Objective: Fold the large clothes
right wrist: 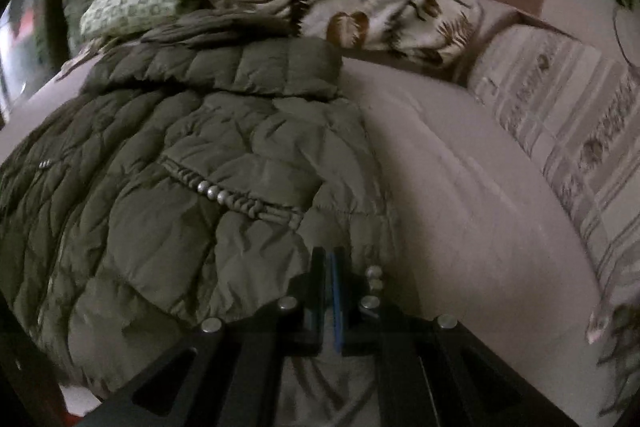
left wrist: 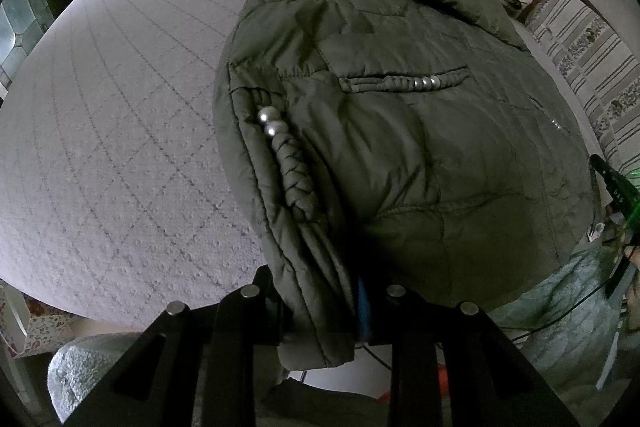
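Nylon, olive-green and quilted: in the left wrist view a puffer jacket (left wrist: 400, 131) lies on a pale mauve bedspread (left wrist: 120, 131) stitched in a diamond grid, filling the frame from twelve o'clock down to six. Its shell is wrinkled and slightly glossy. A braided cord trims one pocket opening (left wrist: 404, 83), with three silvery beads in a row; a second braid (left wrist: 296, 167) near the jacket's edge carries two larger pearl-like beads. The left gripper (left wrist: 320, 307) sits at six o'clock, its black fingers closed tight on the jacket's folded hem, a blue pad showing beside the fabric. At three o'clock a green tool is partly seen.

In the right wrist view, which is blurred, the same jacket (right wrist: 180, 187) sprawls from nine o'clock to the centre, its padded collar at eleven. A leaf-print blanket (right wrist: 340, 3) and a green-patterned pillow (right wrist: 132, 3) lie at twelve, a striped cushion (right wrist: 560, 131) at three. The right gripper (right wrist: 332, 287) at six has its jaws pressed together; whether they pinch the hem I cannot tell. No writing is legible.
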### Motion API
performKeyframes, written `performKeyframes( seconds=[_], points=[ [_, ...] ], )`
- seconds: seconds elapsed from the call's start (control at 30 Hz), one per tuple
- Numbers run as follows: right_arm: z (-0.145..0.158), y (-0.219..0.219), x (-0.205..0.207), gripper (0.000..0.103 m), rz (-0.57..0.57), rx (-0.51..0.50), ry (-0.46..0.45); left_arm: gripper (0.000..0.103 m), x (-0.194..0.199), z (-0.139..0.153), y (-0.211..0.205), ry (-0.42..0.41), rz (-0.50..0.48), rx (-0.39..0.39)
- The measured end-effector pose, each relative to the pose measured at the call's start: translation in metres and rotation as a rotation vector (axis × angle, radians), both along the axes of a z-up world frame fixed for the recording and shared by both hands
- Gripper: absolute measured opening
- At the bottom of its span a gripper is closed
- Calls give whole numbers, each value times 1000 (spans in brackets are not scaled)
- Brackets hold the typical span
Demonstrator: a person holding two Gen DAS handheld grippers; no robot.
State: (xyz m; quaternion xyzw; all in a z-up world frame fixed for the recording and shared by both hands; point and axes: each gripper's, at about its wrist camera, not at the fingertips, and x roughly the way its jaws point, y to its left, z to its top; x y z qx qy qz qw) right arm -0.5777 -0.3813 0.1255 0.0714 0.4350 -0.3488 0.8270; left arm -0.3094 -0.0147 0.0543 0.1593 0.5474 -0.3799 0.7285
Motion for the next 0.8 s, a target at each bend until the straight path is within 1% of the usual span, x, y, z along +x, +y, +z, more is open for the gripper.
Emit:
performKeyframes(
  seconds=[0.07, 0.13, 0.23, 0.37, 0.43, 0.47, 0.53, 0.6, 0.63, 0.7, 0.8],
  points=[
    [-1, 4, 0, 4, -11, 3, -7, 27, 0, 0, 0, -2, 1, 1],
    [0, 8, -2, 0, -16, 9, -24, 27, 0, 0, -1, -5, 1, 2],
    [1, 13, -6, 0, -10, 25, -54, 27, 0, 0, 0, -6, 1, 2],
    [4, 14, -4, 1, -1, 21, -73, 28, 0, 0, -1, -7, 0, 3],
    [4, 13, -2, 2, -19, 8, -55, 28, 0, 0, -1, -6, 0, 3],
    [4, 13, -2, 2, -6, 17, -72, 28, 0, 0, -1, -6, 1, 3],
    [4, 15, -1, 3, 14, 31, -76, 28, 0, 0, -1, -6, 0, 3],
    [4, 16, -1, 3, 1, 23, -69, 28, 0, 0, -1, -6, 0, 3],
    [4, 15, -1, 3, -1, 36, -75, 28, 0, 0, -1, -7, 0, 3],
    [4, 16, -3, 1, -10, 48, -91, 28, 0, 0, 0, -6, 0, 1],
    [7, 21, -7, 0, 12, 52, -115, 28, 1, 0, 0, -6, 0, 1]
  ],
)
